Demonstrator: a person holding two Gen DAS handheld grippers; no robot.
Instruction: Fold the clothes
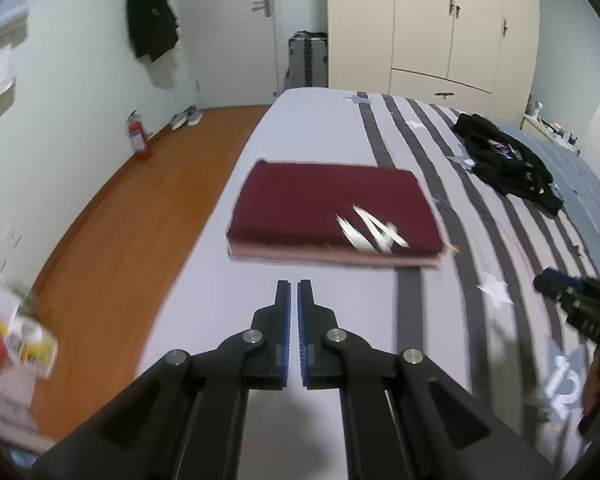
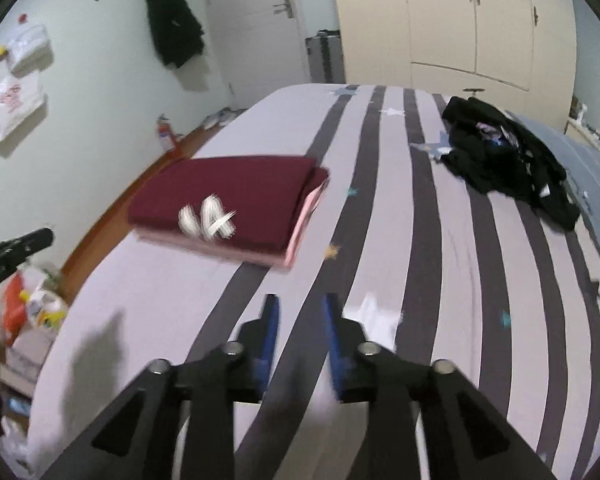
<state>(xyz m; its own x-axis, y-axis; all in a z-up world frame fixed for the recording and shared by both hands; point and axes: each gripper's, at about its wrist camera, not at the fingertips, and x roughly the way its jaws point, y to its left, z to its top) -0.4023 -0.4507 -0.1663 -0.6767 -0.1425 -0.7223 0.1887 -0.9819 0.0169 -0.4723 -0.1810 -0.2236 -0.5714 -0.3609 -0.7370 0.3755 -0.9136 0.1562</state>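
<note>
Nearest you, the left gripper: jaws clenched to a hairline slit, nothing between them, hanging over the bare pale part of the bed. The right gripper: jaws parted a modest way, released, nothing between the blue pads, only striped sheet showing through the gap. In the left wrist view it pokes in at 3 o'clock; in the right wrist view the left one pokes in at 9 o'clock.

Beyond, at 12 o'clock from your left jaws, one folded maroon garment with a white print, lying flat on one folded pink garment whose edge shows beneath it. Two pieces in that stack, both clear of your grippers.

Farther, at 1 to 2 o'clock, one crumpled black garment heaped on the stripes, unfolded, well apart from the stack.

Far off: one wardrobe, one door, one dark garment hung on the wall, one red fire extinguisher on the floor.
</note>
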